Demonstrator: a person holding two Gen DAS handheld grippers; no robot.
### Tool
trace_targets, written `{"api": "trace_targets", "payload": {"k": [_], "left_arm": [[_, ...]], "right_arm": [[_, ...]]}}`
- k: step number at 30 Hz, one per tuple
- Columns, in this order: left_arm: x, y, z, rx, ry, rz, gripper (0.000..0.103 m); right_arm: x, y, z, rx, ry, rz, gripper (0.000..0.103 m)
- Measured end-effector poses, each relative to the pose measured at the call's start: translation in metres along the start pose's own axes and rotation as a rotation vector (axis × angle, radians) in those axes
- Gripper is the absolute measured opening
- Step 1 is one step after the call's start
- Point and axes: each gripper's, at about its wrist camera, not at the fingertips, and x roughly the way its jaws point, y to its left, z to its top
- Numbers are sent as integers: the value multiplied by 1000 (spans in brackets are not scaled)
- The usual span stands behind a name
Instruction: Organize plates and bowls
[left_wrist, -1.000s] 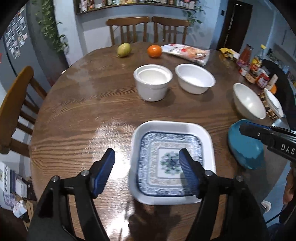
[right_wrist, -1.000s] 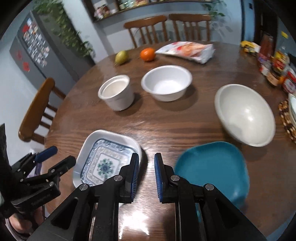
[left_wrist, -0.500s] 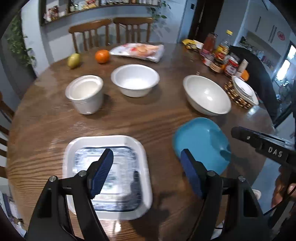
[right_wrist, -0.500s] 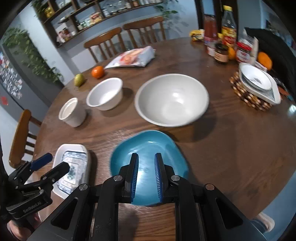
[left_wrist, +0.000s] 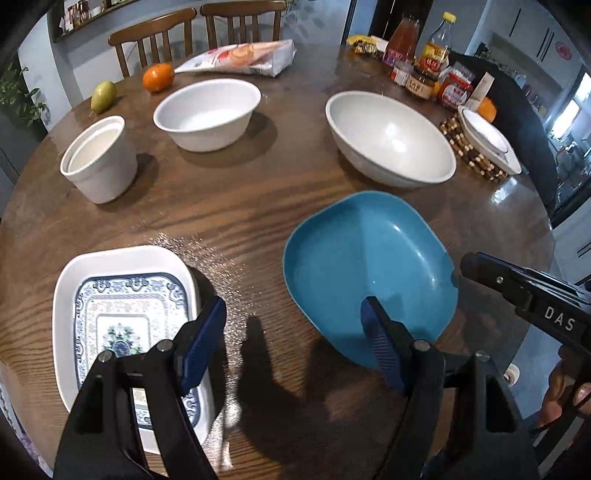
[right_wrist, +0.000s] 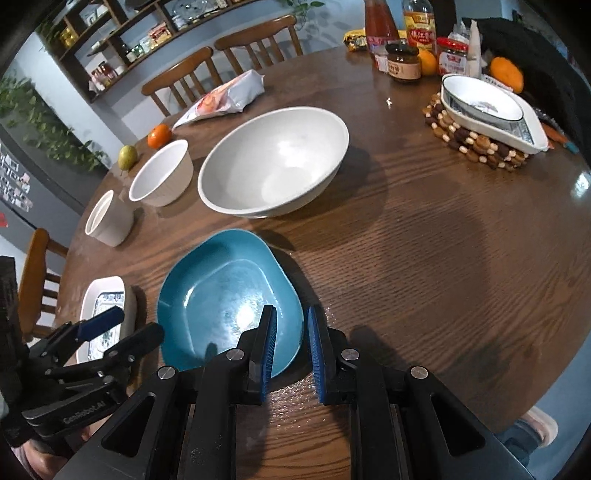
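Round wooden bench (left_wrist: 258, 206): right gripper (right_wrist: 290, 350) fingers nearly closed, straddling teal plate (right_wrist: 225, 295) rim ungripped; left gripper (left_wrist: 295, 339) wide, empty; risks skidding plate.

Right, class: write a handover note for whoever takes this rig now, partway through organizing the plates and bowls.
Left claw: open, empty, above the table between the patterned plate and the teal plate.
Right claw: narrow gap, holding nothing, at the teal plate's near rim.
Large bowl, small bowl and white pot stand apart, further back.
Done: none of these grouped or stacked.
Left: gather the plates, then the bowls.
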Motion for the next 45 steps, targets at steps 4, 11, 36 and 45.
{"api": "trace_targets", "payload": {"k": [4,11,36,45], "left_arm": [[9,-3,2,-2,13,15,75],[23,0,4,-27,45,27,75],[27,-2,8,8,32,20,14],[9,2,7,16,-14,24,14]], "right_arm": [[11,-1,3,-17,16,20,17],[27,-3,11,-44,40,43,17],[35,0,15,-98,71,70,8],[18,10,14,-87,35,88,8]]}}
